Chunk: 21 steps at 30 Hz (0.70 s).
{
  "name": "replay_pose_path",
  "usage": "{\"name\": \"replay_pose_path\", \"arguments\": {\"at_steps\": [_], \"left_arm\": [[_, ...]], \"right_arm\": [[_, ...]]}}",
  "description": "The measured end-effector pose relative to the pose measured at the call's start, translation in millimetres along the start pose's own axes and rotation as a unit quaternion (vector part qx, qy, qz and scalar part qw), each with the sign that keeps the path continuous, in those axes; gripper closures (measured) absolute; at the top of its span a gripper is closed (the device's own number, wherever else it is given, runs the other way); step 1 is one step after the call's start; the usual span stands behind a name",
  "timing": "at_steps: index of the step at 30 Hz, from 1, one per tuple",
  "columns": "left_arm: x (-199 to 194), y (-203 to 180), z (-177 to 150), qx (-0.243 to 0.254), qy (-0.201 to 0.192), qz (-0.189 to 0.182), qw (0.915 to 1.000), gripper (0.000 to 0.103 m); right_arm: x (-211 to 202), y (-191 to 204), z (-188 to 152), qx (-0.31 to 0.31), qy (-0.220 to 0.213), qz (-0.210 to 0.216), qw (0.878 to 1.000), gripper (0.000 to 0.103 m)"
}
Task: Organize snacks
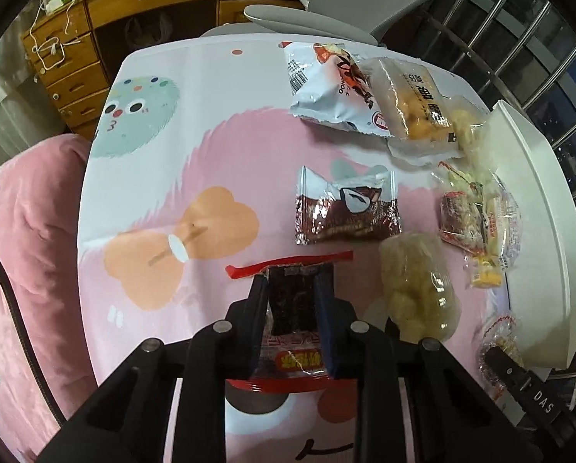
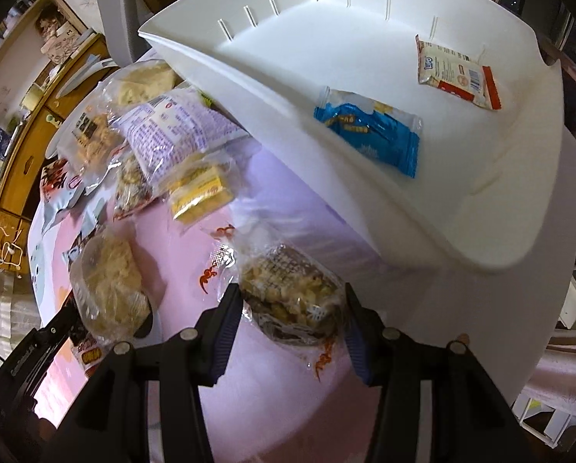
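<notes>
My left gripper (image 1: 291, 281) is shut on a dark snack packet with red ends (image 1: 290, 305), which lies on the pink cartoon tablecloth (image 1: 164, 162). In the right wrist view my right gripper (image 2: 291, 295) is shut on a clear-wrapped nut brittle packet (image 2: 288, 301), its pads against both sides, just in front of the white basket (image 2: 423, 227). Inside the basket lie a blue packet (image 2: 369, 131) and a white-and-red packet (image 2: 458, 73). The same basket (image 1: 535, 193) stands at the table's right edge in the left wrist view.
Loose snacks on the cloth: a white chips bag (image 1: 326, 88), a yellow puff packet (image 1: 415, 108), a brown packet (image 1: 346, 212), a pale puffed bag (image 1: 415, 289), small red-yellow packets (image 1: 477, 216). A wooden drawer cabinet (image 1: 75, 58) and grey chair (image 1: 365, 0) stand behind; a pink cushion (image 1: 25, 250) lies left.
</notes>
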<state>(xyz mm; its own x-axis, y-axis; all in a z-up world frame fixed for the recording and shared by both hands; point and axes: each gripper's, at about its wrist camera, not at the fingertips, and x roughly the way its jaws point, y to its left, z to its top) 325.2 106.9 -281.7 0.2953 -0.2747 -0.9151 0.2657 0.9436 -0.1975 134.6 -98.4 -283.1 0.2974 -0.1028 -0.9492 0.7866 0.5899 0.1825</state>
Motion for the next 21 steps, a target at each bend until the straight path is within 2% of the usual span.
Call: {"name": "replay_pose_path", "arguments": {"at_steps": [4, 6, 7, 10, 13, 18, 21], "left_arm": [[-2, 1, -5, -0.001, 0.000, 0.003, 1.0000, 0.083], [-3, -1, -5, 0.004, 0.003, 0.012, 0.9999, 0.078], [-1, -2, -6, 0.009, 0.012, 0.014, 0.9998, 0.070], [3, -5, -8, 0.017, 0.034, 0.010, 0.9992, 0.067], [4, -6, -10, 0.021, 0.036, 0.018, 0.9990, 0.056], [6, -3, -6, 0.020, 0.036, 0.014, 0.9991, 0.055], [6, 0, -1, 0.015, 0.030, 0.011, 0.9994, 0.050]], "right_arm": [[-7, -7, -11, -0.006, 0.000, 0.010, 1.000, 0.053], [-13, -8, -16, -0.013, -0.005, 0.017, 1.000, 0.053], [-15, -8, -19, -0.016, -0.006, 0.019, 1.000, 0.053], [-22, -12, -24, -0.020, -0.014, 0.024, 0.999, 0.053], [-29, -15, -29, -0.024, -0.024, 0.029, 0.999, 0.053], [-39, -16, -33, -0.034, -0.038, 0.033, 0.998, 0.053], [-46, -17, -39, -0.039, -0.046, 0.033, 0.998, 0.053]]}}
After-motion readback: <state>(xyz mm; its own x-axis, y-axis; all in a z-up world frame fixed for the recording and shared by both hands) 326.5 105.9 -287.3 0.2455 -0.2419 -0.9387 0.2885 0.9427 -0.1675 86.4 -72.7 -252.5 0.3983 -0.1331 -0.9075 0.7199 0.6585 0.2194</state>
